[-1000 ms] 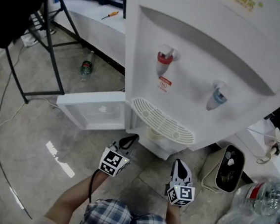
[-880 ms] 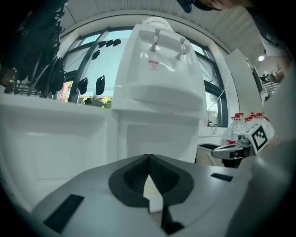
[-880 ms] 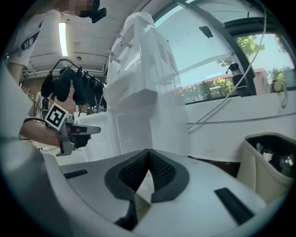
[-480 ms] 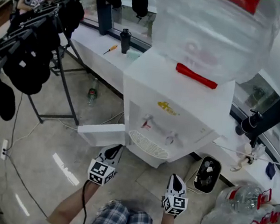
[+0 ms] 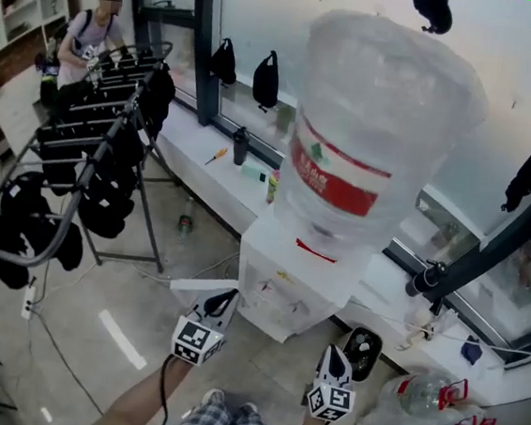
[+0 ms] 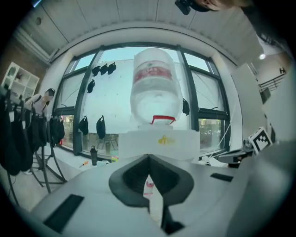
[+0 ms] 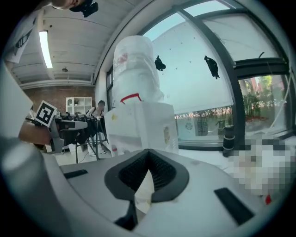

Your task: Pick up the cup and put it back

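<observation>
So, head view first: both grippers are hanging at the bottom of the frame. The left gripper (image 5: 226, 297) is pointing up at the water dispenser (image 5: 286, 289), and the right gripper (image 5: 333, 356) is sitting lower and further right. Neither is touching anything. The big water bottle (image 5: 367, 142) is filling the middle of the frame on top of the dispenser. A clothes rack (image 5: 90, 179) is standing at the left, a person (image 5: 88, 33) is standing in the upper left corner, and a heap of plastic bottles (image 5: 428, 417) is lying at the lower right. Only this view is showing the floor. The cup is too small to pick out from up here.

Left gripper view: the jaws are pressing together at the tips with nothing pinched between them. The dispenser is sitting dead centre just above them, and its yellow logo (image 6: 164, 140) is showing, which the head view isn't giving clearly. Black bags (image 6: 92, 127) are hanging on the window at the left, and the other gripper's marker cube (image 6: 261, 138) is poking in at the right edge. No cup that I can make out.

Right gripper view: same deal, jaws meeting at the tips and gripping nothing. This one is catching the dispenser's side, a ceiling light strip (image 7: 45, 46) at the upper left and a black flask (image 7: 226, 136) on the sill at the right. I can't spot the cup here either.
</observation>
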A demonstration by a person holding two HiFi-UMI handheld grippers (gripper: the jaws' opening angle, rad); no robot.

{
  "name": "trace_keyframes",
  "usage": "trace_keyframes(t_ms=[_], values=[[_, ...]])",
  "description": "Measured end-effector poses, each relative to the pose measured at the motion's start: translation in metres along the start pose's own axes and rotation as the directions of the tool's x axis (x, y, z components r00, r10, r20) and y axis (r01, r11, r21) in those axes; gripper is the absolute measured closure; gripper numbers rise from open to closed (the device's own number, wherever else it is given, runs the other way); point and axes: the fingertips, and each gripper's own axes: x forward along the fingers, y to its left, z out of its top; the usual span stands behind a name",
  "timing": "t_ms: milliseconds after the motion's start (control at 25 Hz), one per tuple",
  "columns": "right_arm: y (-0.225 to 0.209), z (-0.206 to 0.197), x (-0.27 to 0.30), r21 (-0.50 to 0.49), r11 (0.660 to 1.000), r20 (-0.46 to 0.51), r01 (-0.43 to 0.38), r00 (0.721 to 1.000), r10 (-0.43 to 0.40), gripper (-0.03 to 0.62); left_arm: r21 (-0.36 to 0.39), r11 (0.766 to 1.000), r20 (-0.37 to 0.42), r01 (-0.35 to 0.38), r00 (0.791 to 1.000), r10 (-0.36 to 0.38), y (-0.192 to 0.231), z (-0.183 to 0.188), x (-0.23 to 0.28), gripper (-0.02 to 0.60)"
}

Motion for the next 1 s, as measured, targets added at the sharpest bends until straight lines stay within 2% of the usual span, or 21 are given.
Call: trace_keyframes(t_ms=[200, 480, 720, 1000], values=[[0.012, 0.102, -0.026, -0.007, 1.0, 0.052, -0.002, 0.999, 0.002, 0.577, 0.006, 1.0, 0.027, -0.014, 1.0, 0.014, 0.002, 0.1, -0.016, 0.555], [0.012, 0.207, -0.069, -0.026, 1.0, 0.15, 0.014, 0.989, -0.01, 0.577, 0.03, 1.0, 0.061, -0.008, 0.998, 0.006, -0.003, 0.194, -0.042, 0.556], [0.02, 0.263, -0.097, -0.049, 0.999, 0.212, 0.003, 0.977, 0.008, 0.577, 0.025, 1.0, 0.1, 0.001, 0.995, -0.003, -0.013, 0.242, -0.068, 0.556], [0.011, 0.297, -0.111, -0.066, 0.998, 0.269, 0.017, 0.963, 0.001, 0.577, 0.051, 0.999, 0.131, 0.016, 0.991, -0.022, -0.029, 0.26, -0.073, 0.555]])
